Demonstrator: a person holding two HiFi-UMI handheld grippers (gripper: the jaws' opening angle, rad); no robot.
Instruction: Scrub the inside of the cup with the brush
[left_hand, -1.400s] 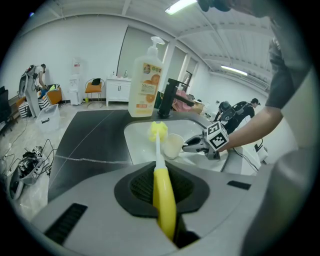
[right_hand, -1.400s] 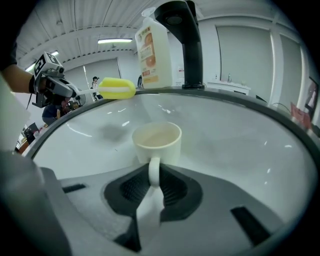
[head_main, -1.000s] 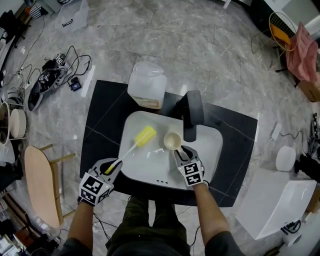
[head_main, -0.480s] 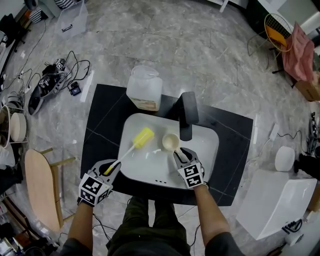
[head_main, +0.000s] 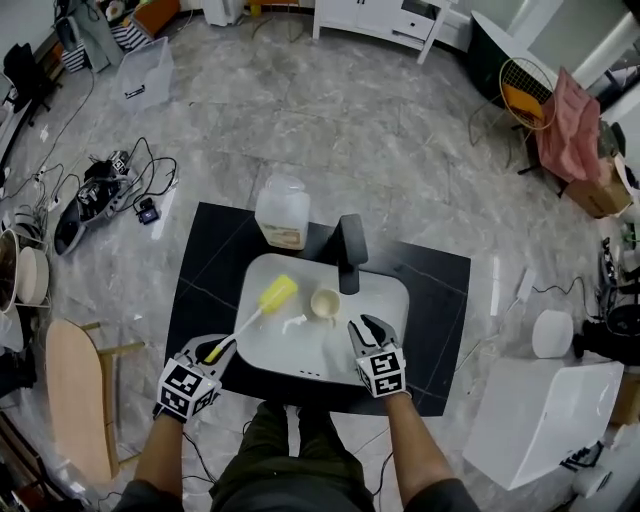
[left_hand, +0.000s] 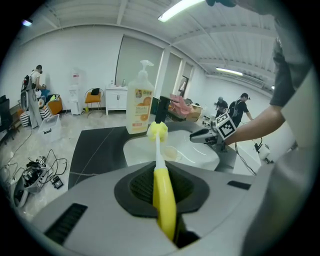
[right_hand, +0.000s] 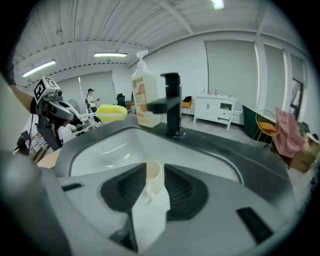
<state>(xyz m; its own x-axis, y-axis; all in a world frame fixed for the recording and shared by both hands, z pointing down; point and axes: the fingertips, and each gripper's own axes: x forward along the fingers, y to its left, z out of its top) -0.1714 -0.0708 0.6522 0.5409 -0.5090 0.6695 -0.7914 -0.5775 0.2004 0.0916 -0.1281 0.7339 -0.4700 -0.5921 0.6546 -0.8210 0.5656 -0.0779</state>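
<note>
The jaws of the left gripper (head_main: 215, 350) are closed on the yellow plastic handle of the long brush with a white neck and yellow sponge head (left_hand: 161, 187). The jaws of the right gripper (head_main: 363, 322) are set apart and nothing is gripped.

The small cream cup (head_main: 325, 303) stands upright in the white sink basin (head_main: 385, 295), which is let into the black surface (head_main: 210, 260). The cup mouth is turned upward. The cup lies just ahead of the right jaws, in line with the gap between them. No contact can be confirmed.

The long axis of the brush runs from the left jaws forward and to the right, across the basin. The sponge head points toward the cup and is held above the basin, near the cup's left side and apart from it.

The right gripper is judged the nearer to the cup. Before scrubbing, the cup is to be closed on by the right jaws. The brush axis is then to be tipped downward so that the head enters the mouth.
</note>
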